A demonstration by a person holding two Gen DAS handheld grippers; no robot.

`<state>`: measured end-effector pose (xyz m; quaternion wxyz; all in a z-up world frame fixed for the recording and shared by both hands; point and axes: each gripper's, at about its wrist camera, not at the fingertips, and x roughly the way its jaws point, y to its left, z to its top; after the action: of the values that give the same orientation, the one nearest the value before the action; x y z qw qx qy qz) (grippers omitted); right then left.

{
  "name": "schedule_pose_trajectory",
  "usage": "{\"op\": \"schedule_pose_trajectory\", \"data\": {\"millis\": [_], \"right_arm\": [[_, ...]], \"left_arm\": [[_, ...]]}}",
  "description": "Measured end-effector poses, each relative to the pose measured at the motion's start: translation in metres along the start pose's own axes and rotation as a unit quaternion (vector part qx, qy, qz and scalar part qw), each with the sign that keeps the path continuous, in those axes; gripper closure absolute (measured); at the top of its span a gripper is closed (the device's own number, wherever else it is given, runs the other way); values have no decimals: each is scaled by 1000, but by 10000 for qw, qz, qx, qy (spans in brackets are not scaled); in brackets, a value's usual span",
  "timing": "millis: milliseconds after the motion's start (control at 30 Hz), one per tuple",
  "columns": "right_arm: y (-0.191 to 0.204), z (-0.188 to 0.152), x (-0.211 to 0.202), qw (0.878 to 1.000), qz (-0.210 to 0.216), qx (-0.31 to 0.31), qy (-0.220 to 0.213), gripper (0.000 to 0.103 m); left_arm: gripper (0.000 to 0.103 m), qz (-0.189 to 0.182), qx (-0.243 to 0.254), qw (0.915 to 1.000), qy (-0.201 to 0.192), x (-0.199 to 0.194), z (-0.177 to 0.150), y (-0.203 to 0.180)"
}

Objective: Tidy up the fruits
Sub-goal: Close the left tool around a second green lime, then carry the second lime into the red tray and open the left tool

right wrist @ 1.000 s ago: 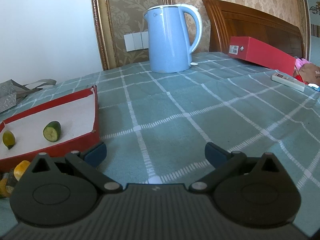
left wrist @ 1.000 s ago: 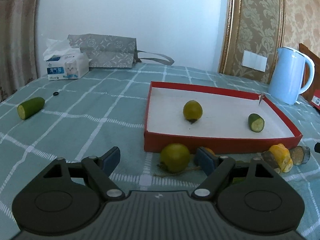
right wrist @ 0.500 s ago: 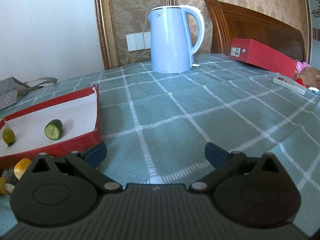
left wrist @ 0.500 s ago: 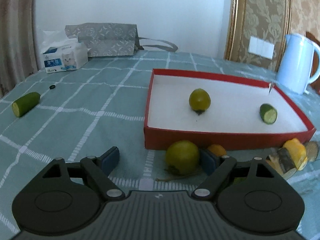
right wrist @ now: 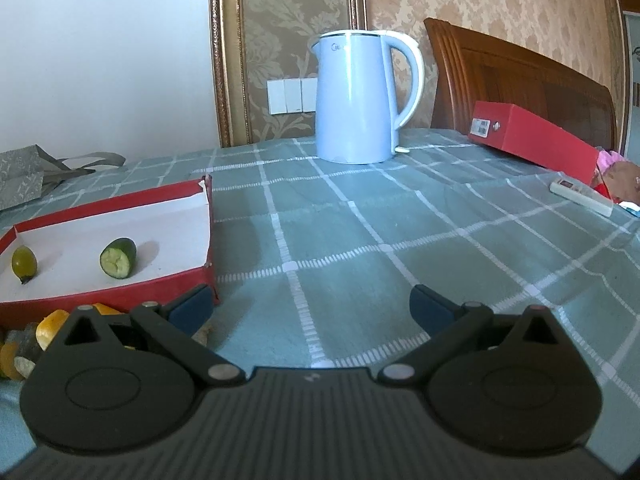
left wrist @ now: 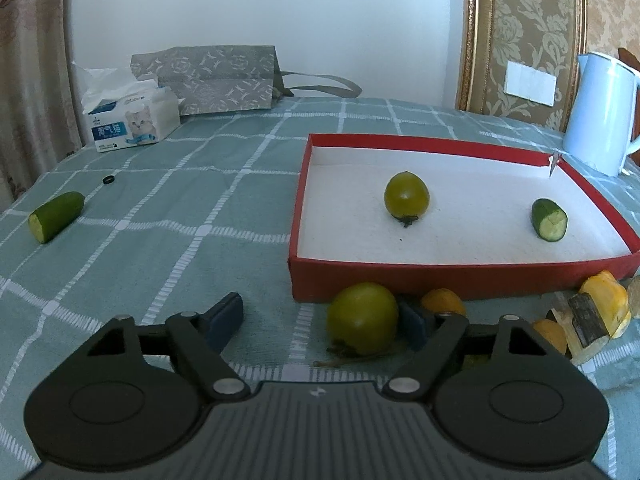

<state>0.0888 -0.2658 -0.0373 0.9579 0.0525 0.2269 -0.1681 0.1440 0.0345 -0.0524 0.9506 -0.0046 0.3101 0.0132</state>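
A red tray (left wrist: 440, 276) with a white floor holds a green round fruit (left wrist: 406, 198) and a cucumber piece (left wrist: 549, 220). My left gripper (left wrist: 320, 316) is open; a second green round fruit (left wrist: 362, 322) lies on the cloth between its fingers, close to the right one, in front of the tray. An orange fruit (left wrist: 442, 300) lies behind that finger. Yellow and brown pieces (left wrist: 592, 316) lie to the right. Another cucumber piece (left wrist: 56, 216) lies far left. My right gripper (right wrist: 308, 304) is open and empty beside the tray's corner (right wrist: 208, 272).
A blue kettle (right wrist: 356, 96) stands at the back. A tissue pack (left wrist: 132, 120) and a grey bag (left wrist: 208, 80) are at the far left. A red box (right wrist: 532, 140) and a remote (right wrist: 580, 196) lie at the right. A small black ring (left wrist: 108, 179) is on the checked cloth.
My left gripper has risen and tilted down a little, still straddling the green fruit. My right gripper has shifted slightly towards the tray; the view is nearly the same.
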Motion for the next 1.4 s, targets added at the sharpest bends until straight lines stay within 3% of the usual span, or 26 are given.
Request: {"op": "schedule_pose_trajectory", "data": {"millis": [67,267,333,433,767,1133,1400], "right_arm": [[0,0,-1,10000,16,2,-22,0],[0,-1,-5,9999,97,-13,-133,0],[-2,-2,-8,9998,148,-64,-111,0],[-8,-6,-18,9996,209,-98,-166,0],[-16,-10,-30,9987,102,-472,-191,5],[4,-9,-26,9969,382,-690,-19,9],[32,0,-22,9946,411,-949,-37,12]], "left_arm": [[26,-8,-15,10000,-18,0,0,1],[50,-3,-58,9999,-93,-3,0,3],[62,62,-114,9999,-112,-3,0,6],[70,56,-213,9997,-134,-5,-1,10],[70,-121,-318,9993,-185,-9,-2,17],[70,-141,-635,9974,-298,-14,-3,27],[70,-211,-576,9977,-279,-14,-4,24]]}}
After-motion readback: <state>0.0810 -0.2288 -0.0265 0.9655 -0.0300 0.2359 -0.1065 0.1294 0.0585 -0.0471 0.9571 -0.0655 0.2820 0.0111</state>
